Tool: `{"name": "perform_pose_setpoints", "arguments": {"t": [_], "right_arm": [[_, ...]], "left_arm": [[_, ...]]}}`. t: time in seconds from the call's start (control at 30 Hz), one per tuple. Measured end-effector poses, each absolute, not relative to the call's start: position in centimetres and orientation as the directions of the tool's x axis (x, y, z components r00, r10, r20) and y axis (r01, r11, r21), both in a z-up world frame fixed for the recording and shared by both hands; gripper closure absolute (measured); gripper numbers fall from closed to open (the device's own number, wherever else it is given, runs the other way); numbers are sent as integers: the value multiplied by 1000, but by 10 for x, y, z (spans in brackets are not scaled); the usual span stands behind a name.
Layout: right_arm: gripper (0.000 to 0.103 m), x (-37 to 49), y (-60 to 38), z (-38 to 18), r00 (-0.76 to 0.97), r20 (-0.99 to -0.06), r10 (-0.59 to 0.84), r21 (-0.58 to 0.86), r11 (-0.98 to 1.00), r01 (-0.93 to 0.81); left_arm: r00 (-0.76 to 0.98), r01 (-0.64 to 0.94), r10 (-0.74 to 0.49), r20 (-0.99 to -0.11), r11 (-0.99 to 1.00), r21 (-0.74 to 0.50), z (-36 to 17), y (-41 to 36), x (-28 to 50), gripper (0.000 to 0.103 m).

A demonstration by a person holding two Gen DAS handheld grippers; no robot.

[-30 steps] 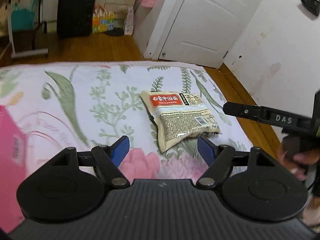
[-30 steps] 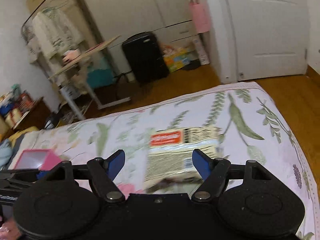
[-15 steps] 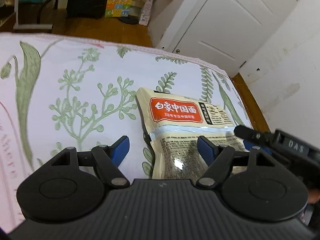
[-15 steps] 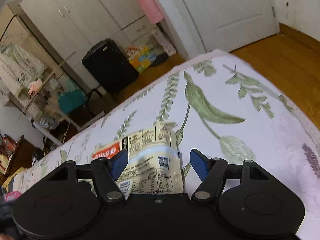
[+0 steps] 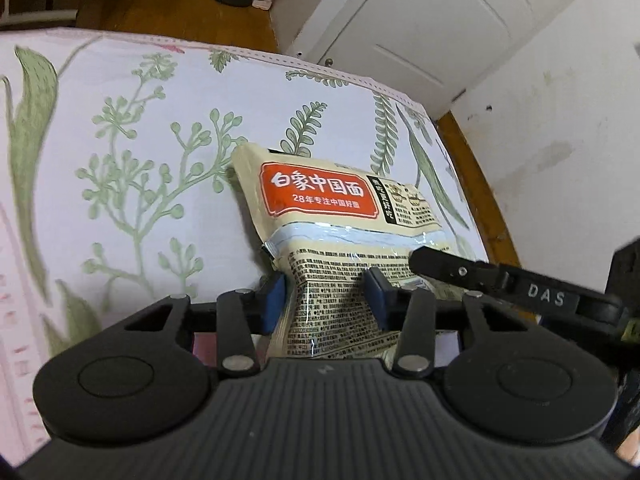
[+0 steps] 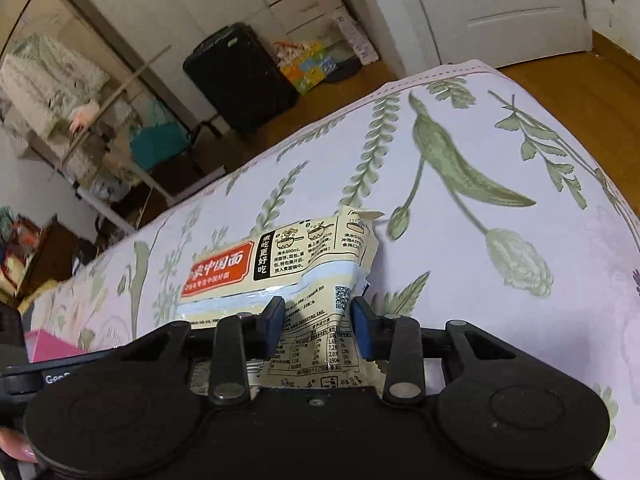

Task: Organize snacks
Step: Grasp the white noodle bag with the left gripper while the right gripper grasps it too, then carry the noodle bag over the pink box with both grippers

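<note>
A cream noodle packet (image 5: 340, 216) with a red label lies on the floral bedspread (image 5: 120, 152). My left gripper (image 5: 326, 296) is shut on the packet's near left part, its blue pads pinching the crinkled wrapper. My right gripper (image 6: 318, 316) is shut on the near right part of the same packet (image 6: 304, 264). The right gripper's black finger (image 5: 480, 276) shows in the left wrist view, lying over the packet's right edge.
A pink box (image 6: 48, 344) sits on the bed at the left. The bed's far edge (image 5: 280, 58) drops to a wood floor with a black suitcase (image 6: 240, 76), a white door (image 5: 420, 28) and a wall (image 5: 560, 120) close on the right.
Both grippers moved forward over the packet and closed on its near edge; they were open half a second ago.
</note>
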State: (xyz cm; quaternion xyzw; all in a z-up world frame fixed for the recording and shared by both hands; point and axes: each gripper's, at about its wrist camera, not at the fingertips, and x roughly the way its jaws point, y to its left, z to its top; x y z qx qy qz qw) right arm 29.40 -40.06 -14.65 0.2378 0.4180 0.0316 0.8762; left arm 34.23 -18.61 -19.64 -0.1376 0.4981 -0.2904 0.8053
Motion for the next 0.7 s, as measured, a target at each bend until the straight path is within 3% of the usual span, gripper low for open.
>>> {"name": "perform_pose_setpoints", "arguments": {"t": [0.7], "right_arm": [[54,218,-308,-96,490,-792,365,409,912,-20]], "left_arm": [[343,358,-506,-791,849,-388,-131,-97,228,60]]}}
